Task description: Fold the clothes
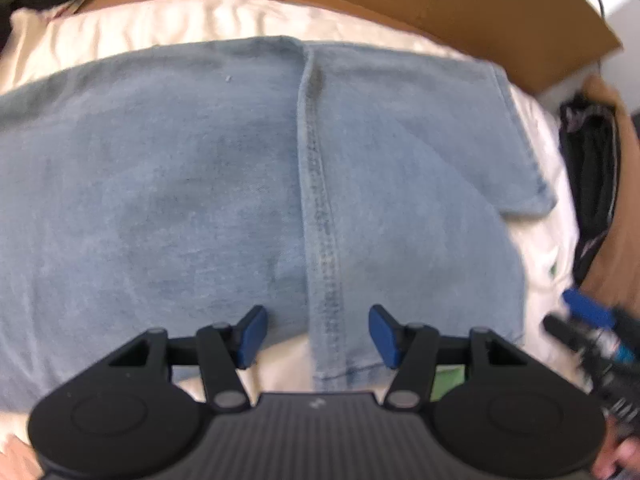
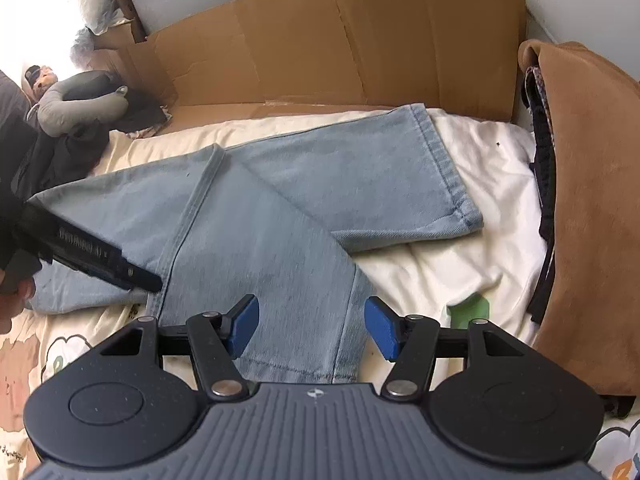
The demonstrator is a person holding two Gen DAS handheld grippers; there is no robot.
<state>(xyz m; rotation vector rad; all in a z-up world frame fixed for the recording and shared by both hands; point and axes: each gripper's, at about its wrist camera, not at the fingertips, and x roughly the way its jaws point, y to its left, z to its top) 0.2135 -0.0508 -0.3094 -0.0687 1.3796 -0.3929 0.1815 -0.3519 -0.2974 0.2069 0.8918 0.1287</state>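
Observation:
Light blue jeans lie flat on a cream sheet, a stitched seam running down their middle. My left gripper hovers open over the near edge of the denim, its blue pads either side of that seam. In the right wrist view the jeans show both legs, one angled off to the right with its hem. My right gripper is open just above the near leg's hem, nothing between its pads. The left gripper's black body reaches in from the left.
A brown cardboard wall stands behind the bed. A brown blanket with dark clothes is piled at the right. Dark garments and a grey neck pillow lie at the far left. The sheet right of the jeans has a green print.

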